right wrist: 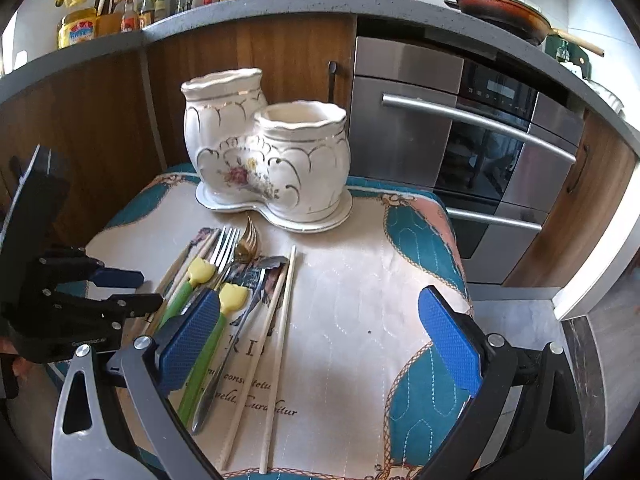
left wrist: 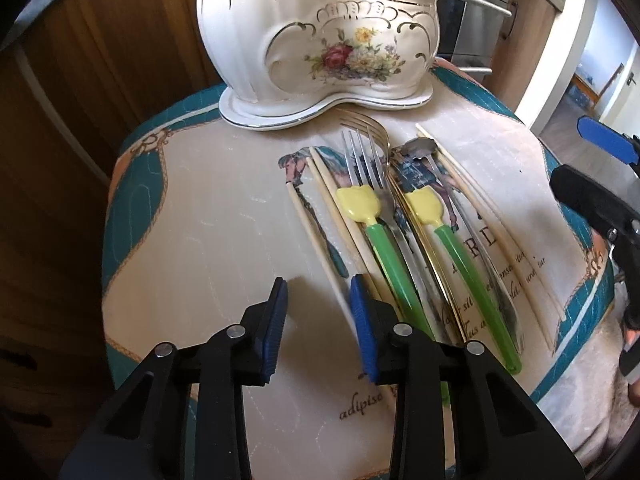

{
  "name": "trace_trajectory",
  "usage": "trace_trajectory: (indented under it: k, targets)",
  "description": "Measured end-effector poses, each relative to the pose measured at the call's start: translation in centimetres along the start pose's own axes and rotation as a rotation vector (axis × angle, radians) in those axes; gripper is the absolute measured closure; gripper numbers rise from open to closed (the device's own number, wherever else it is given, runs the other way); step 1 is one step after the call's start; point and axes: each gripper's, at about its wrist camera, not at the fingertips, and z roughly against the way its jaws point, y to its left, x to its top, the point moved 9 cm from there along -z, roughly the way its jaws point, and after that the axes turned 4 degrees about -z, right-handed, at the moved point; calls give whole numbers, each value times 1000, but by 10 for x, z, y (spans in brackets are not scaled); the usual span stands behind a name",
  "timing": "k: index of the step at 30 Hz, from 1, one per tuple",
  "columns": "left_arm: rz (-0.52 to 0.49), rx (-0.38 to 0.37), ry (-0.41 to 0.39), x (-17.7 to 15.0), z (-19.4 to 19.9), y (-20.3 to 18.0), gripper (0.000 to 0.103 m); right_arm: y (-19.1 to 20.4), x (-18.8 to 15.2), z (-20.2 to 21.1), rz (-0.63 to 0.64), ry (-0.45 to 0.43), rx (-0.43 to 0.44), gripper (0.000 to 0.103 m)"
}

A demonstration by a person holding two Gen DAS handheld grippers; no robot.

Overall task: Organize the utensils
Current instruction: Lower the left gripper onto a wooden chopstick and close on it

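Both hand-held grippers, left [left wrist: 318, 312] and right [right wrist: 320, 344], gape above utensils [left wrist: 400, 216] mid-cloth [left wrist: 200, 208].

Two green-handled utensils with yellow tulip-shaped collars [left wrist: 418, 256], one gold-toned metal fork [left wrist: 362, 126], one two-pot white floral ceramic holder [left wrist: 320, 46] and several pale wooden chopsticks [left wrist: 316, 236] share a table.

1. The two-compartment ceramic holder [right wrist: 267, 164] is positioned at the far edge of the table mat [right wrist: 352, 300].
2. The utensils are laid side by side in front of the holder, tips toward it.
3. The forks [left wrist: 360, 152] lie at the centre of the group.
4. Chopsticks [right wrist: 280, 320] are placed on the right flank and chopsticks [left wrist: 316, 236] on the left.
5. An oven [right wrist: 480, 152] is located behind the table, to the right.
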Motion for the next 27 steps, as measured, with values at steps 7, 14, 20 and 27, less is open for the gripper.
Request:
trace_trajectory:
  k: [7,14,20,27]
  targets:
    - [-31,-40,-12,0,-1,-2,72,4,-11,-9,46,50,-14,7]
    - [-93,-33,-59,-2,-1,6,92,14,-23,-25,45,132,32,28]
    - [-74,-57,-91,-2,-2,13,97,33,-20,-38,81,157,39,50]
    - [-55,-84,-113,-7,5,15,97,45,-24,-53,76,220,47,77]
